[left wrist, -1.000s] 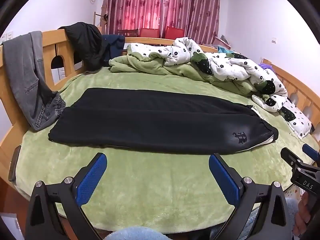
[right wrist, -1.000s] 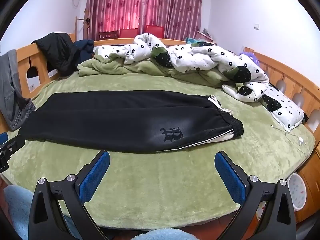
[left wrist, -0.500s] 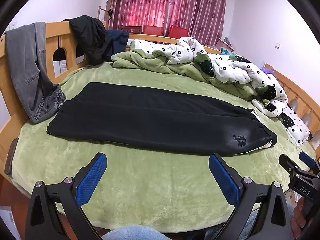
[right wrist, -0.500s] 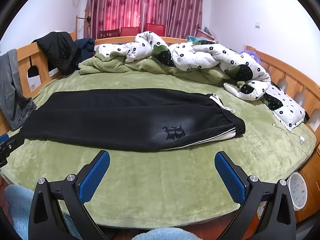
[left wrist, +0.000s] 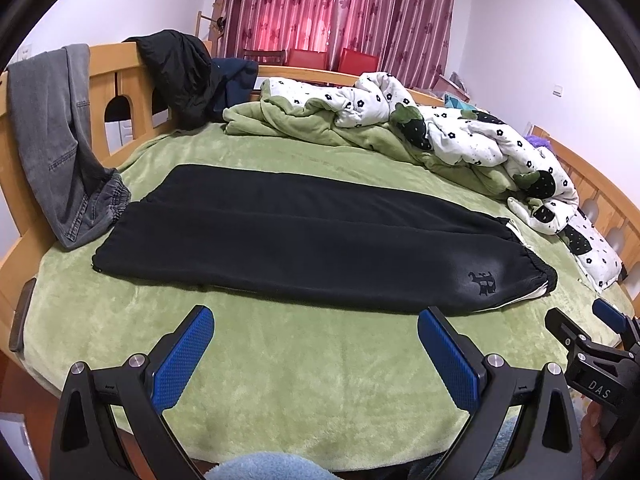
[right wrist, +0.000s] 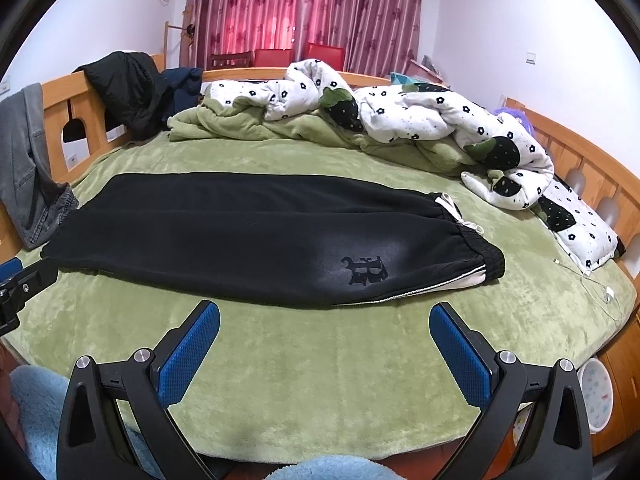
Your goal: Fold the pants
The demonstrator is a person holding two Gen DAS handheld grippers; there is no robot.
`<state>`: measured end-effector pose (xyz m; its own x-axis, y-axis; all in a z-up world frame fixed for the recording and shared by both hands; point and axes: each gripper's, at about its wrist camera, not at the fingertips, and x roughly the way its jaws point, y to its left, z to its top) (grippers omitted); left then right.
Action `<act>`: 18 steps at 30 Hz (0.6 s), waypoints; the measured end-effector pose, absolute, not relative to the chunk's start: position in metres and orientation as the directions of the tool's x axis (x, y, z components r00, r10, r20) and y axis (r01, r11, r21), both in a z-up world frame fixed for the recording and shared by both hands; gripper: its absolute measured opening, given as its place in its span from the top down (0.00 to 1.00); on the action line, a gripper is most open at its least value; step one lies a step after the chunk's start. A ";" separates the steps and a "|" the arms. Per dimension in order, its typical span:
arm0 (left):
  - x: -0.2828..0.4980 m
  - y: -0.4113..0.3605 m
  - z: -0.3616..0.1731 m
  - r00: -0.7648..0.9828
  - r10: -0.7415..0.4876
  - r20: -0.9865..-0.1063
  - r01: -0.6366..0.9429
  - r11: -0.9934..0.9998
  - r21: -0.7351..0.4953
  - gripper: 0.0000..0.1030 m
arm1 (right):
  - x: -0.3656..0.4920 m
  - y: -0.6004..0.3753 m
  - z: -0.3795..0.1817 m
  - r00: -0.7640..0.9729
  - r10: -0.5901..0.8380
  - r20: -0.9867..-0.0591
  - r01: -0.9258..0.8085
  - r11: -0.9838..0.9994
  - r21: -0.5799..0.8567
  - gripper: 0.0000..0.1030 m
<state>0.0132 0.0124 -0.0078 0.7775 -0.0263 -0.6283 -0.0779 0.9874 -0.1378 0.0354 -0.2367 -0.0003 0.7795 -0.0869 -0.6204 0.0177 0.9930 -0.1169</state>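
Note:
Black pants (left wrist: 304, 240) (right wrist: 248, 236) lie flat across the green bed cover, folded lengthwise with one leg on the other. The waistband with a white drawstring is at the right, the cuffs at the left, and a dark emblem (right wrist: 364, 270) shows near the waist. My left gripper (left wrist: 314, 332) is open above the cover, just short of the pants' near edge. My right gripper (right wrist: 324, 328) is open too, in front of the emblem and clear of the cloth. Each gripper appears at the edge of the other's view.
A white flowered quilt (right wrist: 420, 124) and a green blanket (left wrist: 304, 128) are bunched along the far side. Grey jeans (left wrist: 60, 140) and a black jacket (left wrist: 180, 72) hang on the wooden rail at left. A white cable (right wrist: 600, 284) lies at right, and a white bin (right wrist: 596, 394) stands beside the bed.
Both grippers have crept forward towards the pants, which look slightly nearer and larger. The left view has swung a little. The pants have not moved and both grippers stay open.

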 end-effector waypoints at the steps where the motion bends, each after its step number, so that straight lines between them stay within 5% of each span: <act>1: 0.013 0.011 -0.007 0.778 -0.025 -0.628 -0.077 0.988 -0.136 0.00 | 0.036 -0.236 0.000 0.781 -0.086 -0.619 0.017 0.993 -0.117 0.00; 18: 0.019 0.020 -0.013 0.765 -0.060 -0.641 -0.078 0.980 -0.185 0.00 | 0.051 -0.227 -0.004 0.772 -0.071 -0.632 0.007 0.995 -0.103 0.00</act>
